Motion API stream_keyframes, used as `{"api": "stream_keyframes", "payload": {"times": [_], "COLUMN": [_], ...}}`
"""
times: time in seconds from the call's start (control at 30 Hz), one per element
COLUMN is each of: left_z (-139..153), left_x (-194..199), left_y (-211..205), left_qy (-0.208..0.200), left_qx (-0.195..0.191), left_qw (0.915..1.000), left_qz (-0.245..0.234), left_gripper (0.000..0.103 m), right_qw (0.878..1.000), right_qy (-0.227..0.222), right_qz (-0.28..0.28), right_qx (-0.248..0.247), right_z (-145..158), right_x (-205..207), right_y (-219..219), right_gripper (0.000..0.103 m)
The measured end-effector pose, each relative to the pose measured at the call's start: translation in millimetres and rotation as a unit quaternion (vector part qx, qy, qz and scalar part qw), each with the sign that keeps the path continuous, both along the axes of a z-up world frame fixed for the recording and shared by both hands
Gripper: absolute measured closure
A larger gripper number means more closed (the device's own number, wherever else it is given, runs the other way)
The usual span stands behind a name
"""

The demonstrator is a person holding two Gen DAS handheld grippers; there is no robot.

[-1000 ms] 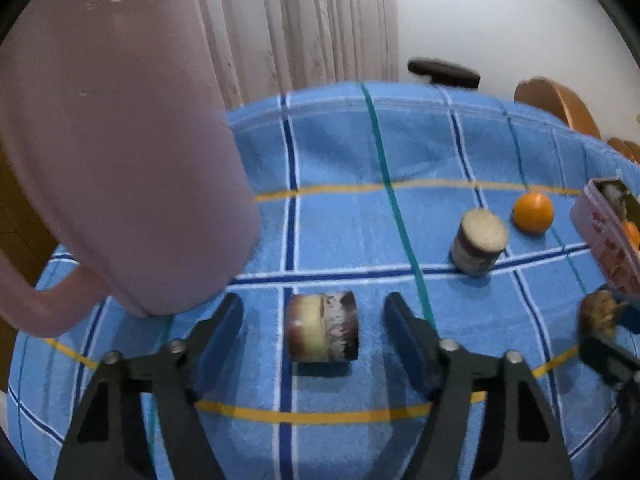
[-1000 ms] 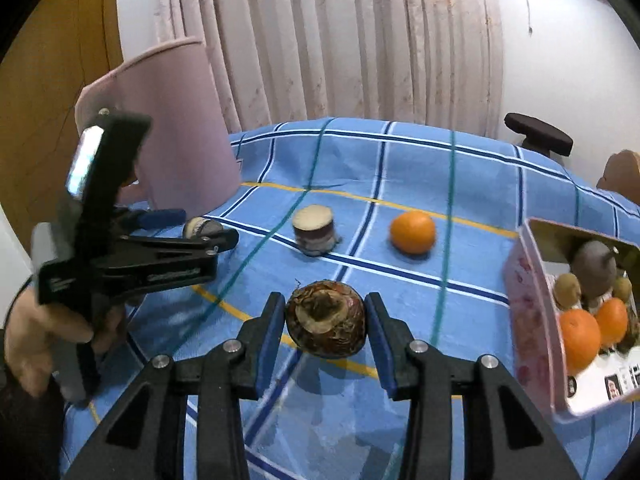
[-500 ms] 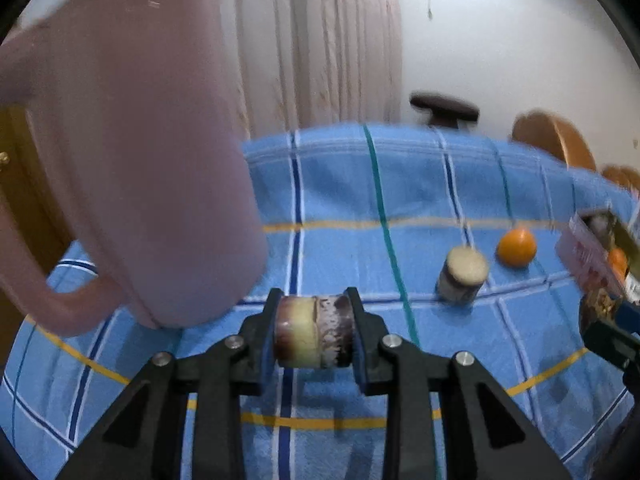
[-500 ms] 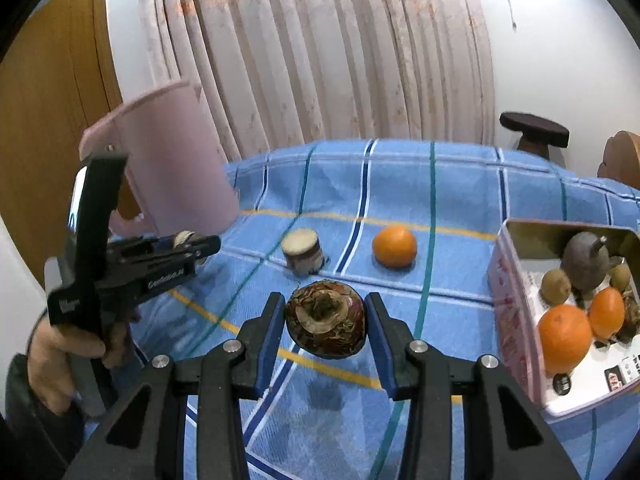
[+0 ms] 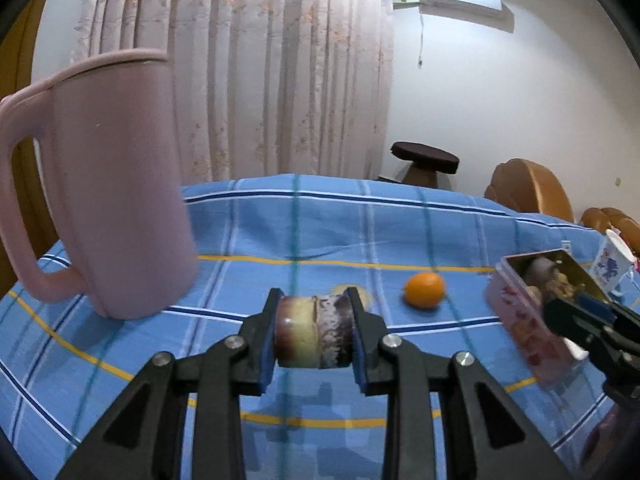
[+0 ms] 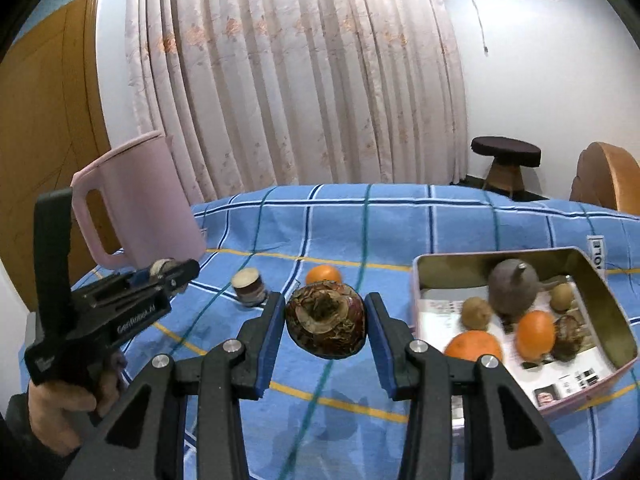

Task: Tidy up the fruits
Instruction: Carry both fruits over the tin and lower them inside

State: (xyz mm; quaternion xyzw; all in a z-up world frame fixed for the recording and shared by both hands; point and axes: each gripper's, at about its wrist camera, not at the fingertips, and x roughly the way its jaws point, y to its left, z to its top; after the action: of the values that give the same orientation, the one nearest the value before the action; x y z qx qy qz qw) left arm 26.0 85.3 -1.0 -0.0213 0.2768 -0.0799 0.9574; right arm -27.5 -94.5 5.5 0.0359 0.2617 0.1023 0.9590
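My left gripper is shut on a short brown-and-cream cylinder piece, held on its side above the blue checked cloth. My right gripper is shut on a dark brown round fruit with a rough cut top, held above the cloth left of the pink box. The box holds oranges, small brown fruits and a dark pear-shaped fruit. A loose orange and a second cylinder piece lie on the cloth. The left gripper also shows in the right wrist view.
A tall pink jug stands at the left of the table. A white printed cup stands behind the box. A dark stool and wooden chairs stand beyond the table, with curtains behind.
My left gripper has closed on the cylinder piece and lifted it off the cloth. My right gripper has risen with the brown fruit and drawn closer to the box.
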Motion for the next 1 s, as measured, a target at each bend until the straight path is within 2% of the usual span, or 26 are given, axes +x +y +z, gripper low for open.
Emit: {"api": "stream_keyframes", "payload": {"times": [0.17, 0.47, 1.0], "left_z": [3.0, 5.6, 12.6], "left_x": [-8.0, -17.1, -21.7], "left_y": [-30.7, -89.2, -178.2], "left_qy": [-0.011, -0.010, -0.016], "left_qx": [-0.008, 0.000, 0.010], "left_qw": [0.9997, 0.9981, 0.9913], "left_qz": [-0.021, -0.061, -0.130], "left_gripper": [0.071, 0.071, 0.071], "right_qw": [1.000, 0.999, 0.987], "right_qy": [-0.009, -0.025, -0.038], "right_qz": [-0.007, -0.045, -0.158], "right_qx": [-0.002, -0.006, 0.009], "right_z": [4.5, 14.3, 28.7], "right_x": [-4.6, -7.7, -10.1], "right_y": [-19.4, -63.1, -174.3], "right_gripper": [0.060, 0.060, 0.060]}}
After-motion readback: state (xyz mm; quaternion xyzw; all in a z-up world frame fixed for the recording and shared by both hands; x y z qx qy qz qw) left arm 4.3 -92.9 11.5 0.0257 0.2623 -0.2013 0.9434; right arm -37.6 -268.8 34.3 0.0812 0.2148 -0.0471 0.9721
